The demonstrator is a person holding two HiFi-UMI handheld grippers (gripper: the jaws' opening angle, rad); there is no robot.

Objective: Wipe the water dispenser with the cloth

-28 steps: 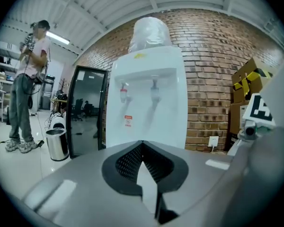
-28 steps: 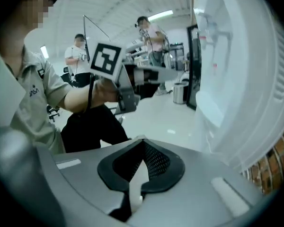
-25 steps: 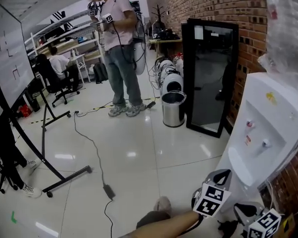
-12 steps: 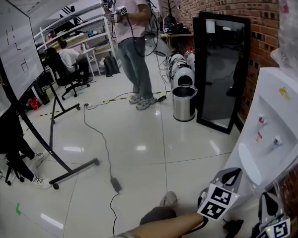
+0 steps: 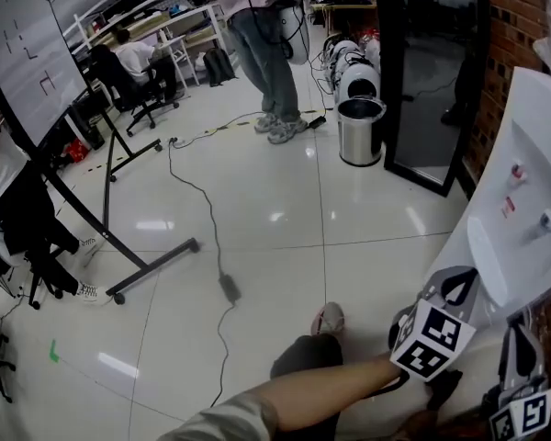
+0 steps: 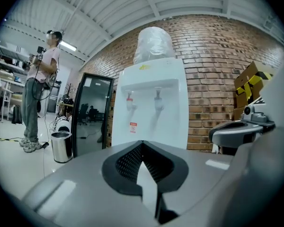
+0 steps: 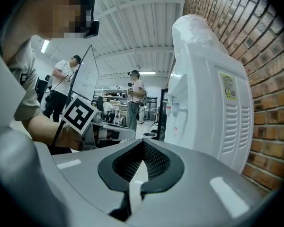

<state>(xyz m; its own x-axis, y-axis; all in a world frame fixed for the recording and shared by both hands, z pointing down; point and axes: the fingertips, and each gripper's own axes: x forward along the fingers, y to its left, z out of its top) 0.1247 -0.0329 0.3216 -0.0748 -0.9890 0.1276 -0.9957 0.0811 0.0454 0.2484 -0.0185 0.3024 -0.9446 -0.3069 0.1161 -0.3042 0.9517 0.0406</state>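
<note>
The white water dispenser (image 5: 523,200) stands against the brick wall at the right edge of the head view. It has two taps and a plastic-wrapped bottle (image 6: 154,44) on top. My left gripper (image 5: 459,285) is held low in front of it and faces its front panel (image 6: 154,103). Its jaws meet at the tips (image 6: 141,144), shut with nothing between them. My right gripper (image 5: 523,347) is beside the dispenser's vented side (image 7: 227,112). It is shut and empty (image 7: 143,143). No cloth is clearly in view.
A steel bin (image 5: 360,131) and a black-framed mirror (image 5: 427,72) stand left of the dispenser. A cable with an adapter (image 5: 228,288) and a whiteboard stand (image 5: 119,246) lie on the tiled floor. A person (image 5: 266,53) stands further off. Cardboard boxes (image 6: 253,82) are right of the dispenser.
The head view has tipped down, so the dispenser now sits at the right edge. The right gripper has risen beside the dispenser's base. The left gripper has hardly moved.
</note>
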